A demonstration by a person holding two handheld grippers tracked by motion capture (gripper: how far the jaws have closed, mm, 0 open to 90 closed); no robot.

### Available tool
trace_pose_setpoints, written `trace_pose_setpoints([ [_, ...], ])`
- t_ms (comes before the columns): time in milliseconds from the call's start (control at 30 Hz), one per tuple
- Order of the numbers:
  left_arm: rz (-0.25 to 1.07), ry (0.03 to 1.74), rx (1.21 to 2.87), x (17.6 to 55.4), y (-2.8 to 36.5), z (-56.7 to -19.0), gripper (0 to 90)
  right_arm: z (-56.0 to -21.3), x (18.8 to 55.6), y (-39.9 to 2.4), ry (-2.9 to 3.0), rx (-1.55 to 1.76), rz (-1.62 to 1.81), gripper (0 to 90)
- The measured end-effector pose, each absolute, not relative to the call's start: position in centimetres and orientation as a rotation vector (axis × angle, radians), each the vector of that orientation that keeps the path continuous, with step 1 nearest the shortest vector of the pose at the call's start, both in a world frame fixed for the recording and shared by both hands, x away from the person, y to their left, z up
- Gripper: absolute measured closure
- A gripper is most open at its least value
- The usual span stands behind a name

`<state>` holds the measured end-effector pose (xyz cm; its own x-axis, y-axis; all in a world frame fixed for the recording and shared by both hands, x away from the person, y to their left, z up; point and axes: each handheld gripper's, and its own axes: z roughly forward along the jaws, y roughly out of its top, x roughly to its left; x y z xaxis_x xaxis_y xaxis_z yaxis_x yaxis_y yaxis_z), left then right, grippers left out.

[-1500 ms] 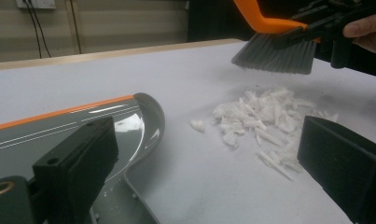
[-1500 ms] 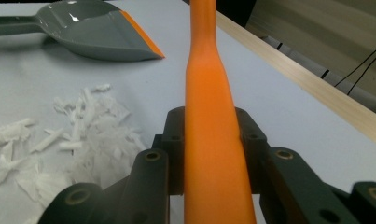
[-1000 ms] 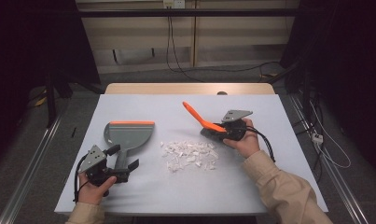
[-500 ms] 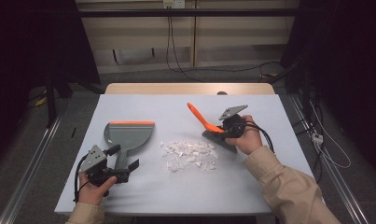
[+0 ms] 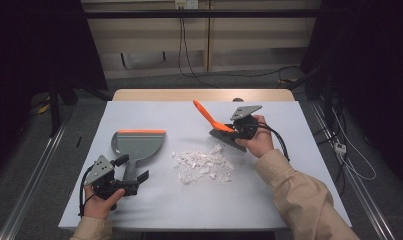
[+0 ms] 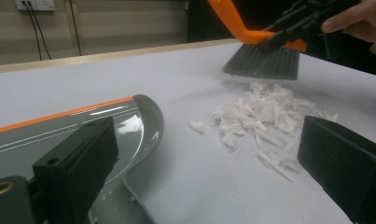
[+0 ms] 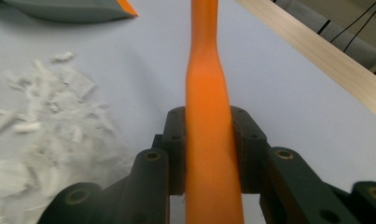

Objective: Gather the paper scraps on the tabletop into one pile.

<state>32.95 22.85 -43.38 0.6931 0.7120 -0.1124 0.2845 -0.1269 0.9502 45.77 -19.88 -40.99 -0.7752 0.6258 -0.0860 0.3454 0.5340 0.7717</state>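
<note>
Two grippers are on the table, and the right gripper (image 5: pixel 237 131) has its jaws clamped tight on the orange handle of the brush (image 5: pixel 215 124), bristles lifted just above the far edge of the white paper scraps (image 5: pixel 203 165). Over on the other side, the left gripper (image 5: pixel 131 175) sits with jaws spread wide around the grey dustpan (image 5: pixel 138 146) handle, pads not pressing. Scraps lie between dustpan and brush.

dustpan (image 5: pixel 137 145) left | scraps (image 5: pixel 203 166) centre | brush (image 5: pixel 220 127) right, above table (image 5: pixel 299 130)
</note>
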Motion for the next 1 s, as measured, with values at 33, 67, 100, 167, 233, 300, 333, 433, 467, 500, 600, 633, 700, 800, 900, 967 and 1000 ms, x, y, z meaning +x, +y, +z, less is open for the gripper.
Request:
trace_pose_setpoints([
  [33, 0.443, 0.809, 1.704, 33.0, 22.8, -43.4, 4.7, -41.4, 46.1, -19.7, 2.423, 0.802, 1.09, 71.0],
  [67, 0.443, 0.811, 1.704, 33.0, 22.9, -43.4, 4.7, -41.8, 46.3, -19.6, 2.422, 0.798, 1.082, 71.0],
  [100, 0.442, 0.813, 1.704, 33.0, 22.9, -43.5, 4.6, -42.2, 46.5, -19.4, 2.436, 0.775, 1.056, 71.0],
  [167, 0.443, 0.811, 1.706, 32.9, 23.0, -43.5, 4.7, -42.3, 46.4, -19.1, 2.448, 0.764, 1.098, 71.1],
  [233, 0.446, 0.813, 1.707, 32.9, 23.0, -43.4, 4.7, -42.2, 45.9, -18.6, 2.481, 0.708, 1.064, 71.1],
  [300, 0.448, 0.813, 1.706, 32.9, 23.0, -43.4, 4.7, -42.0, 45.2, -18.3, 2.526, 0.65, 1.051, 71.1],
  [333, 0.45, 0.809, 1.709, 32.8, 23.0, -43.4, 4.7, -41.9, 44.9, -18.2, 2.554, 0.627, 1.052, 71.1],
  [433, 0.451, 0.807, 1.708, 32.8, 22.9, -43.3, 4.6, -41.1, 43.9, -18.1, 2.592, 0.562, 1.044, 71.1],
  [467, 0.451, 0.808, 1.706, 32.8, 22.9, -43.3, 4.7, -40.7, 43.6, -18.2, 2.596, 0.557, 1.06, 71.1],
  [500, 0.451, 0.809, 1.705, 32.8, 22.9, -43.3, 4.7, -40.3, 43.3, -18.3, 2.576, 0.575, 1.077, 71.1],
  [600, 0.453, 0.809, 1.707, 32.9, 22.9, -43.3, 4.7, -39.0, 42.8, -18.8, 2.504, 0.61, 1.107, 71.0],
  [633, 0.452, 0.813, 1.701, 32.8, 22.9, -43.3, 4.7, -38.6, 42.7, -19.0, 2.494, 0.62, 1.133, 71.0],
  [700, 0.455, 0.812, 1.699, 32.9, 22.9, -43.3, 4.7, -38.0, 42.4, -19.2, 2.463, 0.644, 1.154, 71.0],
  [800, 0.454, 0.813, 1.697, 32.9, 22.9, -43.3, 4.7, -37.3, 42.1, -19.2, 2.444, 0.669, 1.18, 71.0],
  [900, 0.451, 0.811, 1.697, 32.9, 22.9, -43.3, 4.7, -36.8, 41.8, -19.0, 2.421, 0.704, 1.214, 71.0],
  [967, 0.451, 0.811, 1.694, 32.9, 22.9, -43.2, 4.7, -36.6, 41.5, -18.6, 2.392, 0.748, 1.269, 71.0],
  [1000, 0.452, 0.809, 1.695, 32.9, 22.9, -43.2, 4.7, -36.5, 41.4, -18.3, 2.383, 0.776, 1.29, 71.0],
])
